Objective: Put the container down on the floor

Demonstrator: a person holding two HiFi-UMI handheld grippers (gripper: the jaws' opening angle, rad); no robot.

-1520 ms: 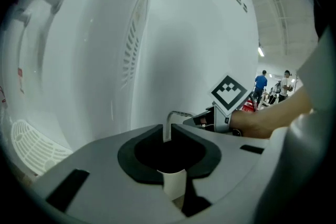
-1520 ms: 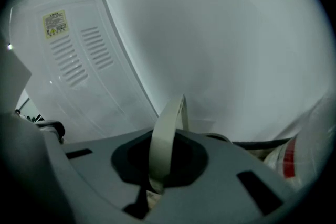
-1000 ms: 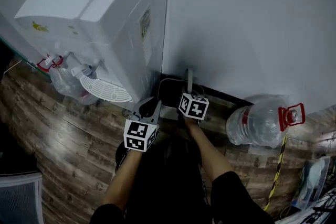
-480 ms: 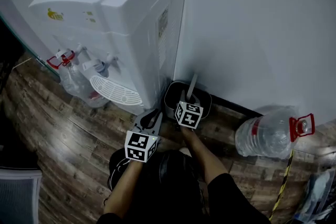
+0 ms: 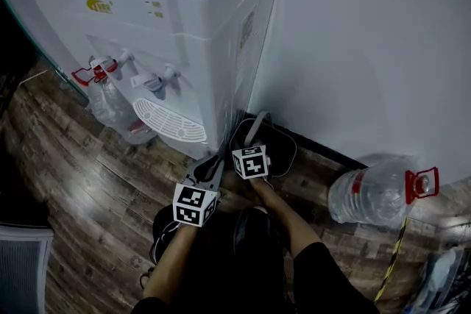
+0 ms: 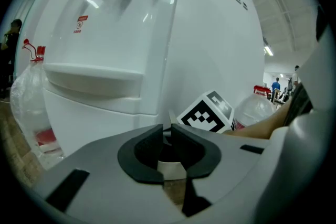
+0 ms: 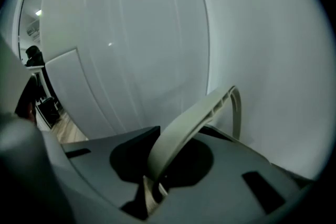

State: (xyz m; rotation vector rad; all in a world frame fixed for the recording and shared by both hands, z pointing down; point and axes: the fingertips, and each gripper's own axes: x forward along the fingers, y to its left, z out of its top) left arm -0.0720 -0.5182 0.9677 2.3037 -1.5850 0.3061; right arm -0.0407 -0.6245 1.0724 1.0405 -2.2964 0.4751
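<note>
The black container stands on the wood floor between the water dispenser and the white wall. Its grey handle rises from it and runs back between the jaws of my right gripper. In the right gripper view the handle arches up from between the jaws of the right gripper. These jaws have just been opening, and the pads still look to touch the handle. My left gripper hovers just left of the container, shut and empty.
A large water bottle lies on the floor to the right, near a yellow-black strip. Another bottle with a red handle stands under the dispenser's taps. The person's legs and dark shoes fill the floor below the grippers.
Both grippers have moved lower and nearer the dispenser's side. The right gripper has rolled, its marker cube now tilted, and the container's handle has swung from upright to leaning left.
</note>
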